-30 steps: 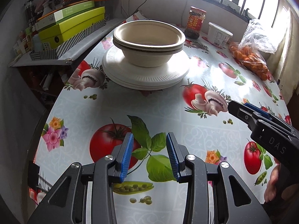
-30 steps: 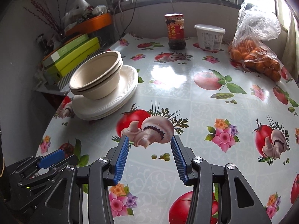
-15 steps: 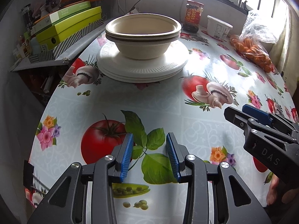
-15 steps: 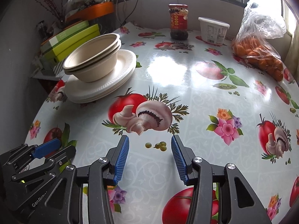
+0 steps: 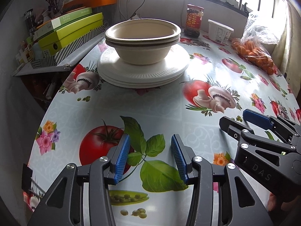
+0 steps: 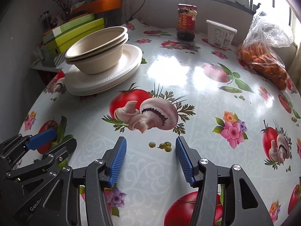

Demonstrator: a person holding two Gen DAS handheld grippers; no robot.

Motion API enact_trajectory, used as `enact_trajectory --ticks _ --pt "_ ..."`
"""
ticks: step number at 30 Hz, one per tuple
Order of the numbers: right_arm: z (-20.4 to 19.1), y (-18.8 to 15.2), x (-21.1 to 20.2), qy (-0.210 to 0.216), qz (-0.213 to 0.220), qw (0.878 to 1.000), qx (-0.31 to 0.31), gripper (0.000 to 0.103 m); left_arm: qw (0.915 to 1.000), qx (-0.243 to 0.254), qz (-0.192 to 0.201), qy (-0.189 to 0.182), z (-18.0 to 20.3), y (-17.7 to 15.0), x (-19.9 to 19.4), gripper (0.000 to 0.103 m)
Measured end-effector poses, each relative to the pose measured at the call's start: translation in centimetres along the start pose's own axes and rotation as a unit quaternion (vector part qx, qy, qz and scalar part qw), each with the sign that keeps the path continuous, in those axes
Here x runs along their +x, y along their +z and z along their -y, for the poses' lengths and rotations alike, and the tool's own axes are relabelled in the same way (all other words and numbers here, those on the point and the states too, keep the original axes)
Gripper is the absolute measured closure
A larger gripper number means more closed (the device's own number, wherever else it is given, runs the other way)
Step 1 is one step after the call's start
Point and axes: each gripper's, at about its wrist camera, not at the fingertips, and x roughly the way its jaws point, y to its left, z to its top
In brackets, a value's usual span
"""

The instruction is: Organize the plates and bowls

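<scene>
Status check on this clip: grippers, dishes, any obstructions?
Left gripper and right gripper empty, jaws just opened wider. Beige paper bowls nested on white plates. Path clear.

L gripper (image 5: 150, 157) open, empty – bowls (image 5: 142, 43) on plates (image 5: 143, 69).

Bowls (image 5: 142, 43) on plates (image 5: 143, 71)

On the counter (image 6: 188, 86): two nested beige paper bowls (image 5: 142, 41), on a stack of white foam plates (image 5: 143, 73), apparently three by their rims. One red-labelled glass jar (image 6: 186, 23), one white plastic tub (image 6: 220, 33), one clear plastic bag of oranges (image 6: 263, 56). Two black grippers with blue pads: left gripper (image 5: 150, 156), right gripper (image 6: 150, 159).
</scene>
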Motion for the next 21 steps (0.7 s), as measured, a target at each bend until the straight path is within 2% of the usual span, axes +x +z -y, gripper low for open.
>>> enact_trajectory --ticks 7,21 --pt "-0.05 0.11 0.17 0.0 0.0 1.0 -0.003 0.042 1.0 0.0 0.008 -0.002 0.13 -0.05 0.11 0.049" --pt "-0.01 0.1 0.27 -0.007 -0.001 1.0 -0.003 0.038 0.9998 -0.004 0.019 0.002 0.19 -0.22 0.07 0.048"
